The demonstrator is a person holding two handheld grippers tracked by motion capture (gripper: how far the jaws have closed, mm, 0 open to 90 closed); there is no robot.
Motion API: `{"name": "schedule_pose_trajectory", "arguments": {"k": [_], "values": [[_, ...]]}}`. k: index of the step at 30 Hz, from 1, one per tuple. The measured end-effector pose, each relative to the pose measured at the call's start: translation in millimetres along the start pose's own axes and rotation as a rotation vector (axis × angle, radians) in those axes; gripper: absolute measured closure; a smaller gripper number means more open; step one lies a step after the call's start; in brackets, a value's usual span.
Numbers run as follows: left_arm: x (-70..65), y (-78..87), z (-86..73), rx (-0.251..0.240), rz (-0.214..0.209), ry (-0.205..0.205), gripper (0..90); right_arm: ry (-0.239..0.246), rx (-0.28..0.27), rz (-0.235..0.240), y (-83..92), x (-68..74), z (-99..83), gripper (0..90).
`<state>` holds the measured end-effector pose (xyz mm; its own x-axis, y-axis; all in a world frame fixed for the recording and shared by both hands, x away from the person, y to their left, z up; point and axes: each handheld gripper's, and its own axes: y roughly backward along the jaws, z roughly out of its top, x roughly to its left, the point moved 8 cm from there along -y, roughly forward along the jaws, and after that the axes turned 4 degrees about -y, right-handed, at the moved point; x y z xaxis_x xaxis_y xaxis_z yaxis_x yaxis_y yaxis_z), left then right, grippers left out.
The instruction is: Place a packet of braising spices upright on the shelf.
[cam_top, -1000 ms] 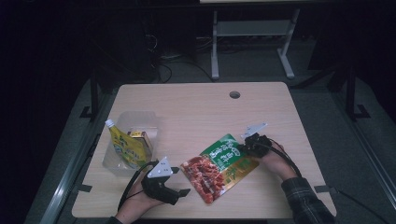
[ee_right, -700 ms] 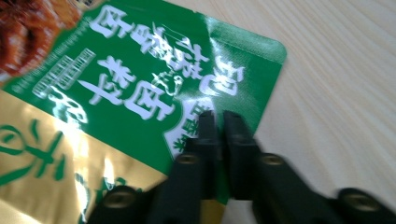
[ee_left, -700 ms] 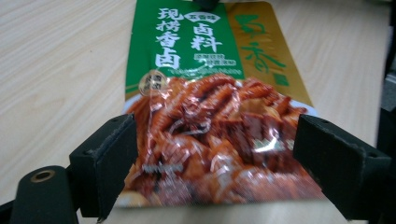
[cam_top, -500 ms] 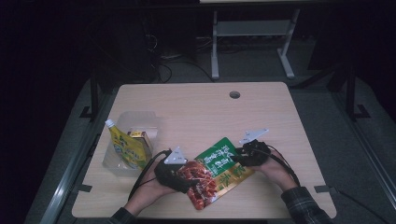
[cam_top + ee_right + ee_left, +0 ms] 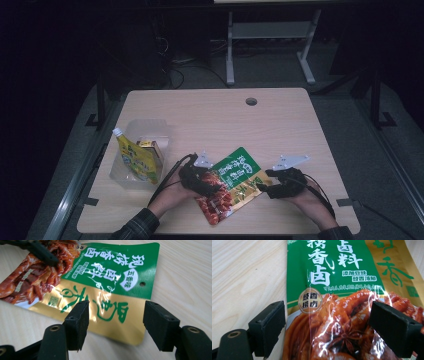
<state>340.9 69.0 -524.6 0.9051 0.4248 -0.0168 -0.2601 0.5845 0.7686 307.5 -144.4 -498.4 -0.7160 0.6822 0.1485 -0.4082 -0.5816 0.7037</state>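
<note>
A: Where is the pouch (image 5: 231, 183) now?

B: It lies flat on the table (image 5: 210, 107), near the near edge, between the two hands. Its green end points far and its red end points near.

A: What does the left gripper (image 5: 204, 181) do?

B: It is over the left side of the pouch, at the red part. In the left gripper view its jaws stand spread, one on each side of the red picture on the pouch (image 5: 347, 305). The left pad is over the bare wood, the right pad over the foil. The pads do not press on the pouch.

A: And the right gripper (image 5: 272, 189)?

B: It is just at the right side of the pouch. Its jaws have just been opening, and now they are spread. In the right gripper view the gold corner of the pouch (image 5: 105, 302) lies just beyond the two pads, flat on the table, and nothing is pinched.

A: What else is on the table?

B: At the left there is a clear tub (image 5: 145, 131) with a yellow pouch (image 5: 134, 159) that leans in it. It is well apart from both grippers.
</note>
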Motion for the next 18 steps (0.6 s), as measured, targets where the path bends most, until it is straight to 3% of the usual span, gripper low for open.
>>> {"name": "schedule_pose_trajectory", "arguments": {"k": [4, 8, 14, 18], "values": [[0.2, -3.2, 1.3, -0.009, -0.022, 0.027, 13.9, -0.008, -0.004, -0.017, 9.1, 1.8, -8.8, 37.3], [1.1, -0.5, -0.1, 0.03, -0.011, 0.022, 17.4, -0.024, -0.017, -0.029, 16.7, 1.8, -15.0, 37.3], [3.0, 2.6, 1.2, 0.054, 0.01, 0.005, 37.5, -0.045, -0.033, -0.04, 23.4, 1.0, -19.2, 36.8], [0.0, 2.6, 3.4, 0.072, 0.015, -0.027, 53.9, -0.061, -0.039, -0.045, 26.2, -0.2, -19.6, 36.8]]}}
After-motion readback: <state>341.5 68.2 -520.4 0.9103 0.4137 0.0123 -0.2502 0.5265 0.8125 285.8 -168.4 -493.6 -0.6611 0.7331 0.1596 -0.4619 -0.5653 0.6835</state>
